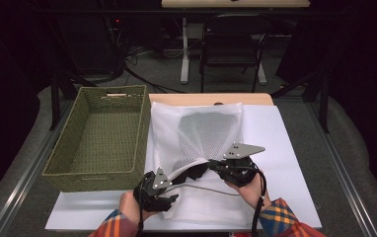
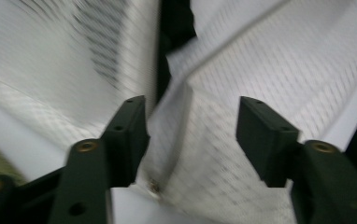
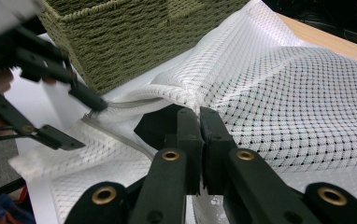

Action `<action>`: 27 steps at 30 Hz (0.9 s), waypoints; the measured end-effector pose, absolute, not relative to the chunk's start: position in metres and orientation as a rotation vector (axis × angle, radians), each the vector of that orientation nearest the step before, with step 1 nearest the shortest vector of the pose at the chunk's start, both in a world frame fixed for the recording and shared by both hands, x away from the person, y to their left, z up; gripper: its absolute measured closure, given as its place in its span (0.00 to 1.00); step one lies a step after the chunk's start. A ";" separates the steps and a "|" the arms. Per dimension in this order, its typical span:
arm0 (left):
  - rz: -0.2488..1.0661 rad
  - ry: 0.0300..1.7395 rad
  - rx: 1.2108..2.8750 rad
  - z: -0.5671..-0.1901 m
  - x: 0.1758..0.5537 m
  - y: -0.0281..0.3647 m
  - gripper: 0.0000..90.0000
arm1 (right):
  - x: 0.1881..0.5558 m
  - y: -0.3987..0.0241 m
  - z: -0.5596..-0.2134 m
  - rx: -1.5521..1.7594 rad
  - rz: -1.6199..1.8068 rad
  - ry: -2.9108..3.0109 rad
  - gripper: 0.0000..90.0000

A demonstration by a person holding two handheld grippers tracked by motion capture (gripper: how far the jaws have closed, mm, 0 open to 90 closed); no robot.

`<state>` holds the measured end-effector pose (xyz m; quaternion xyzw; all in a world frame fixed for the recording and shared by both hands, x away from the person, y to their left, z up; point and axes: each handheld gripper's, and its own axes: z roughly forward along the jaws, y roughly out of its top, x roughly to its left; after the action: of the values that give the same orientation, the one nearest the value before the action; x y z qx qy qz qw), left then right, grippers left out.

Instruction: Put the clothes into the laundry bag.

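A white mesh laundry bag (image 1: 201,133) lies on the white table top (image 1: 285,148), mouth toward me. Something black (image 1: 195,171) shows inside the mouth. My right gripper (image 1: 212,166) is shut on the upper rim of the mouth and holds it raised; in the right gripper view its jaws (image 3: 200,116) pinch the mesh seam, with the black thing (image 3: 151,128) just behind. My left gripper (image 1: 173,190) is open at the bag's left corner. In the left gripper view its jaws (image 2: 190,126) stand apart either side of a fold of mesh (image 2: 270,60) without pressing it.
A green woven basket (image 1: 102,131) stands empty left of the bag, its wall close to the left gripper (image 3: 85,123). The wooden table edge (image 1: 211,98) lies behind the bag. Bare white surface runs to the right.
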<state>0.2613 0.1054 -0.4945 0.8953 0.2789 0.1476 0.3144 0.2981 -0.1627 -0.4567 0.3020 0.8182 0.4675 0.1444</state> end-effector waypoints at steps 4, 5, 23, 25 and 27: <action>0.420 0.733 2.303 -0.483 0.261 0.103 0.35 | 0.298 -0.164 -0.457 0.870 1.348 2.356 0.98; 0.420 0.733 2.299 -0.481 0.262 0.102 0.32 | 0.297 -0.164 -0.456 0.868 1.346 2.357 0.98; 0.472 0.674 2.278 -0.483 0.295 0.057 0.66 | 0.293 -0.165 -0.456 0.867 1.337 2.365 0.98; 0.467 0.675 2.278 -0.486 0.296 0.055 0.75 | 0.293 -0.165 -0.456 0.869 1.334 2.368 0.98; 0.476 0.668 2.285 -0.488 0.296 0.054 0.85 | 0.293 -0.166 -0.456 0.872 1.335 2.368 0.98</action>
<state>0.2965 0.0536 -0.4878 0.8819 0.2578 0.1836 0.3494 0.2925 -0.1663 -0.4564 0.3024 0.8210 0.4627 0.1429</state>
